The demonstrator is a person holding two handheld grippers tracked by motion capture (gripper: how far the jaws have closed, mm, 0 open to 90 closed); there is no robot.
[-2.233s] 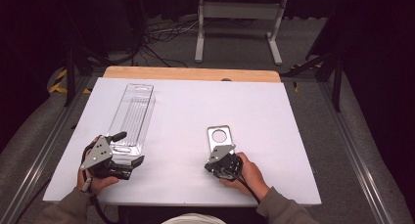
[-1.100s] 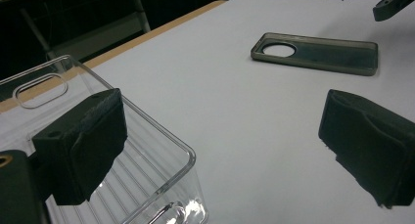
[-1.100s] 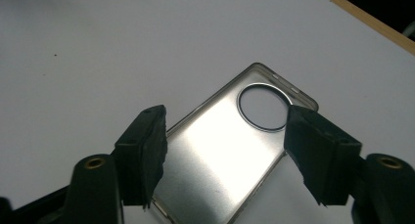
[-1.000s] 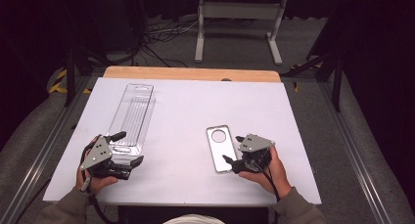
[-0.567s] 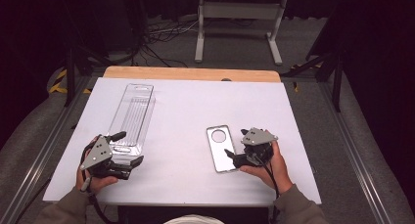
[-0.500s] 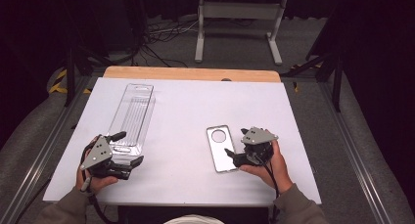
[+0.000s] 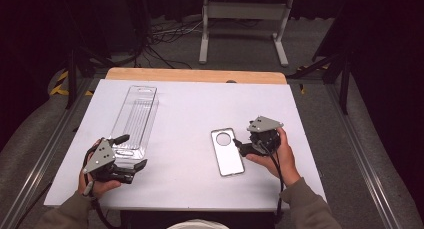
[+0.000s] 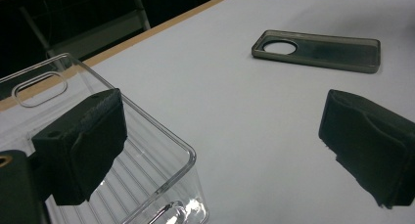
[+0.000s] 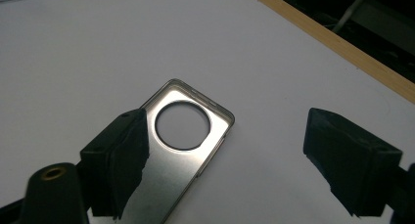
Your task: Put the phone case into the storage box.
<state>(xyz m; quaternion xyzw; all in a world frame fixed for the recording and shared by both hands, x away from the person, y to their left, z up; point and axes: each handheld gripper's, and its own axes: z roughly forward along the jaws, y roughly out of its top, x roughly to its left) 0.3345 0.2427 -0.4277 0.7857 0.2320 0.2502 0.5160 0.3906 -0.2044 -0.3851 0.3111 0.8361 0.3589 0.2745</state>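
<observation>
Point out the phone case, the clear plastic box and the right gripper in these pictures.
phone case (image 7: 228, 154): high view, on its flat back below the round camera hole.
clear plastic box (image 7: 136, 120): high view, on its ribbed middle.
right gripper (image 7: 239, 147): high view, midway between its fingers, beside the case's right edge.

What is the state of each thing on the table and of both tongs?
Phone case: lying flat, open side up, empty, not gripped.
Clear plastic package: lying flat, empty.
Left tongs: open, one jaw over the package's end.
Right tongs: open, beside the case.
</observation>
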